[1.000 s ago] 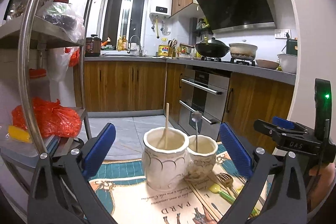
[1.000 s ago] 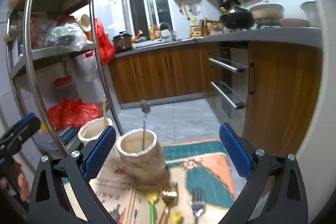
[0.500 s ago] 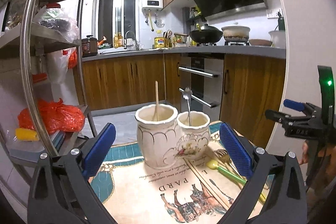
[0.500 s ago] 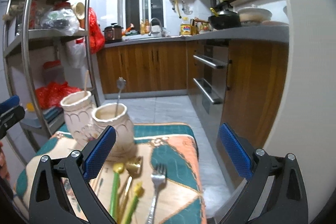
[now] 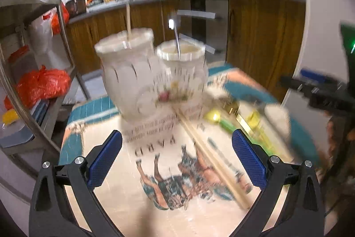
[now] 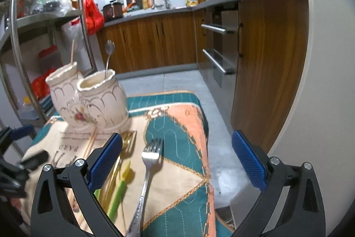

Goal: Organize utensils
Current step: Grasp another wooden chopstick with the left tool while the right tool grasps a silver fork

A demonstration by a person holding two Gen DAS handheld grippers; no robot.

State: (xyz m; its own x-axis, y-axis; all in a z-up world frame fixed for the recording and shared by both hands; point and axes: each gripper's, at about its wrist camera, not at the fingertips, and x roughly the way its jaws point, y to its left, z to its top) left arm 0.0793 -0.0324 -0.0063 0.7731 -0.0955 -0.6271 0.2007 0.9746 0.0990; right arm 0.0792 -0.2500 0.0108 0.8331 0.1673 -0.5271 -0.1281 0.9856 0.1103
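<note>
Two cream ceramic jars stand side by side at the far end of a patterned cloth. The taller jar (image 5: 126, 72) holds one wooden chopstick (image 5: 128, 21); the shorter jar (image 5: 182, 72) holds a metal utensil (image 5: 175, 37). They also show in the right wrist view, the taller jar (image 6: 64, 97) and the shorter jar (image 6: 102, 99). Loose chopsticks (image 5: 213, 161) lie on the cloth. A silver fork (image 6: 146, 172), green-handled utensils (image 6: 119, 192) and a gold utensil (image 6: 127, 141) lie near my right gripper (image 6: 176, 159). My left gripper (image 5: 176, 159) is open and empty. My right gripper is open and empty above the fork.
The cloth (image 6: 177, 132) covers a small table whose right edge drops to the tiled floor (image 6: 177, 81). A metal shelf rack (image 5: 33, 81) with red bags stands at left. Wooden cabinets (image 6: 155, 41) and an oven lie beyond. The left wrist view is motion-blurred.
Both grippers have tilted down and moved closer over the cloth. The jars and loose utensils now look larger and nearer. Both grippers stay open.
</note>
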